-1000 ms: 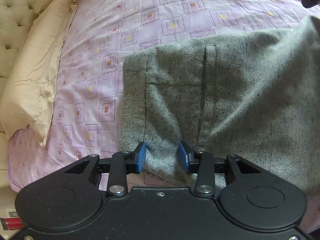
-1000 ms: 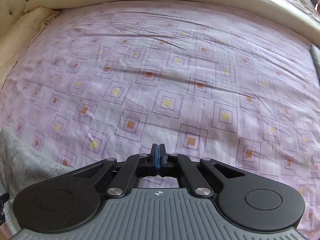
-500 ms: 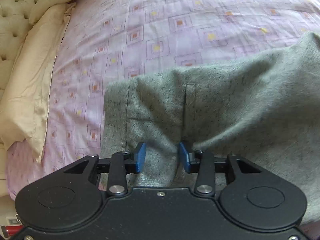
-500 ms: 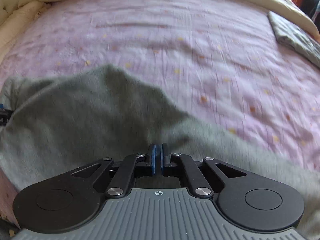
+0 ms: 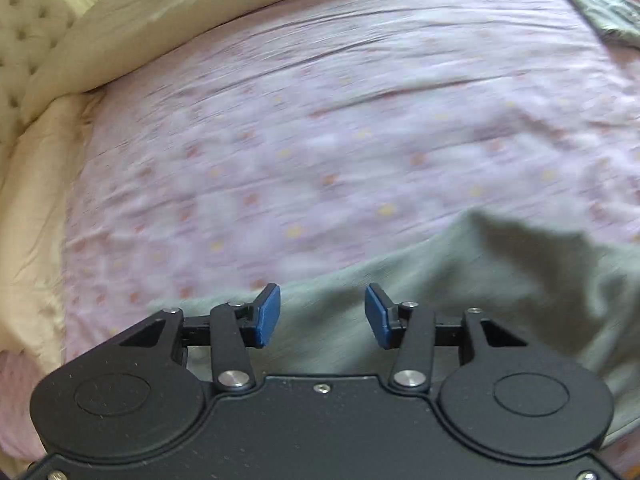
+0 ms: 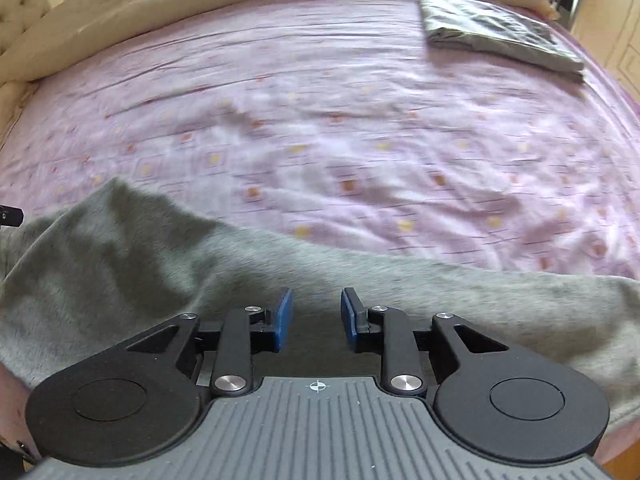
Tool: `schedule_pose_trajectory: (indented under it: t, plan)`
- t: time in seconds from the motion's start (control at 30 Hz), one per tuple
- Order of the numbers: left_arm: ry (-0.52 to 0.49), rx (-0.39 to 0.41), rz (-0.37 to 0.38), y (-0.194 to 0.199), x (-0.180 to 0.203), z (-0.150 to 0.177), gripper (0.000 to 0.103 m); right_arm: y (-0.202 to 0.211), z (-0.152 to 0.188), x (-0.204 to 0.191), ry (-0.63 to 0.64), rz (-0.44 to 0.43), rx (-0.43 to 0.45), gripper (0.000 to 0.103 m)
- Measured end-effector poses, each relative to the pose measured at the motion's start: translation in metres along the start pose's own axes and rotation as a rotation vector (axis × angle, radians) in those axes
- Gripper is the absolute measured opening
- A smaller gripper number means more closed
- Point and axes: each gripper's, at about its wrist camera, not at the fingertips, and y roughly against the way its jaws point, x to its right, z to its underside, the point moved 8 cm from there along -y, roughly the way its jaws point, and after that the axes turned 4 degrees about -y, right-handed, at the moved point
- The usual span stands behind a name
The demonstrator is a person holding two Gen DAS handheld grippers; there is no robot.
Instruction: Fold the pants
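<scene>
I see a pink patterned bedsheet (image 5: 320, 128), blurred. My left gripper (image 5: 322, 316) tilts steeply down, jaws opening, above the grey pants (image 5: 460, 288) without pinching them. My right gripper (image 6: 316, 318) does likewise, the pants (image 6: 160, 256) below it. Folded grey cloth (image 6: 496, 36) lies beyond the pants.

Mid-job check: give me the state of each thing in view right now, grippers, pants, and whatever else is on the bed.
left gripper: jaws opening, nothing pinched, grey fabric below.
right gripper: jaws opening, pads clear of the fabric.
grey pants: lying rumpled on the bed, released, not flat.
folded grey garment: neatly folded, at the far corner.
pink bedsheet: spread out, wrinkled.
</scene>
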Motion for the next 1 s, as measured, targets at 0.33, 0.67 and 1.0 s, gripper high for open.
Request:
schedule_pose_trajectory:
  t: [0.33,0.67,1.0]
  plan:
    - [0.13,-0.188,0.049,-0.03,0.089,-0.066,0.062,0.002,-0.005,0.091,0.022,-0.021,0.005,0.026]
    - [0.151,-0.353,-0.049,-0.044,0.099,-0.031,0.004,0.005,-0.034,0.097,0.221,-0.189,0.018,0.026]
    - [0.047,-0.225,-0.034,0.011,0.093,0.002,0.004,-0.023,-0.075,0.047,0.48,-0.392,-0.054,0.026]
